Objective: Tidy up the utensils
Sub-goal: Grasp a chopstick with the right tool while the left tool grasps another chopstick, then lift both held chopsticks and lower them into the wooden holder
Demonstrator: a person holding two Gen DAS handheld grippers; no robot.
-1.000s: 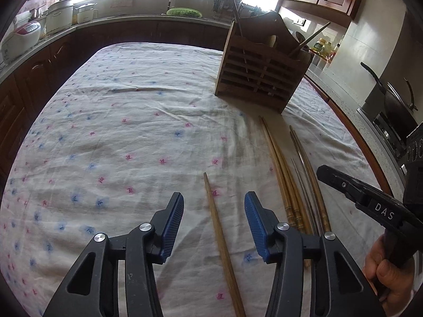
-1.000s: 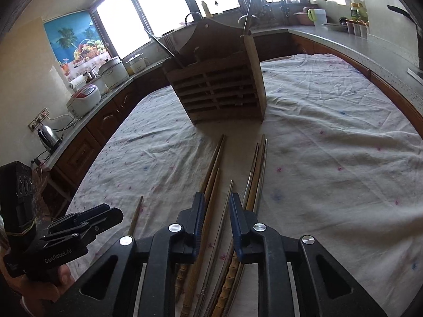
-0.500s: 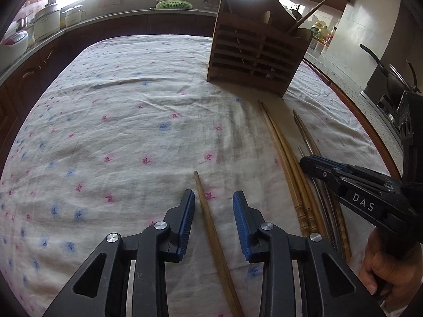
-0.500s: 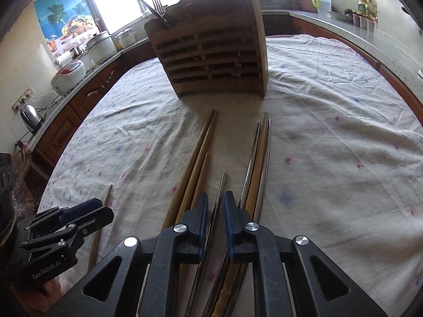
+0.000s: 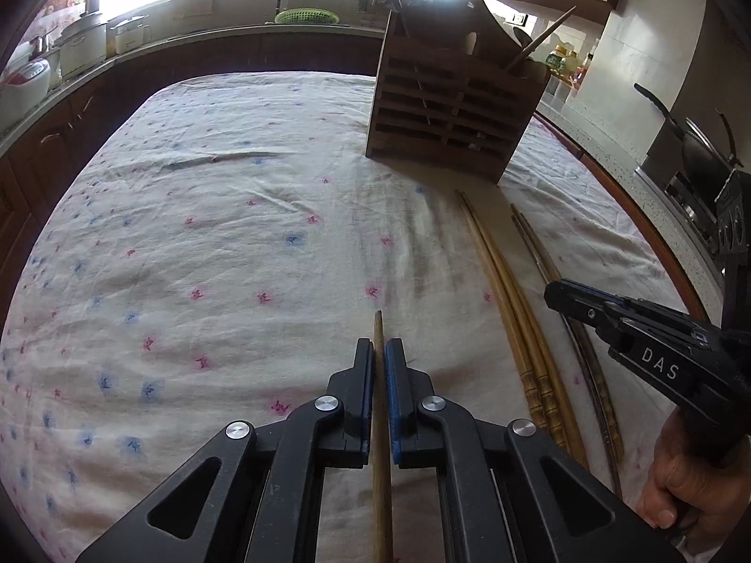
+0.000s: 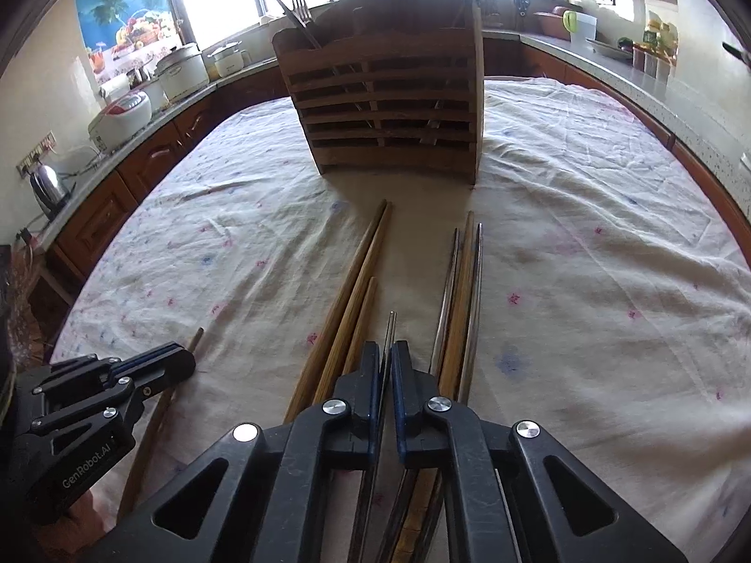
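A flowered tablecloth [image 5: 197, 244] spreads out ahead of both grippers, and on it, well ahead of the fingertips, stands a slatted wooden utensil holder [image 6: 385, 103] with a fork [image 6: 300, 9] and other handles sticking out of its top. Between the holder and the right gripper [image 6: 387, 352] lie the loose chopsticks — a group of wooden chopsticks [image 6: 356, 272] just to the left of its fingers, a mixed bundle of metal and wooden ones [image 6: 462, 291] just to the right. The right gripper is clenched on a single metal chopstick [image 6: 391, 323], whose tip pokes out past the blue pads. The left gripper [image 5: 379, 352], well apart from that pile, is clamped on a lone wooden chopstick [image 5: 378, 328] that runs straight back between its arms — its tip reaches a little beyond the fingertips. A hand [image 5: 680, 483] holds the right gripper's handle at the lower right of the left wrist view.
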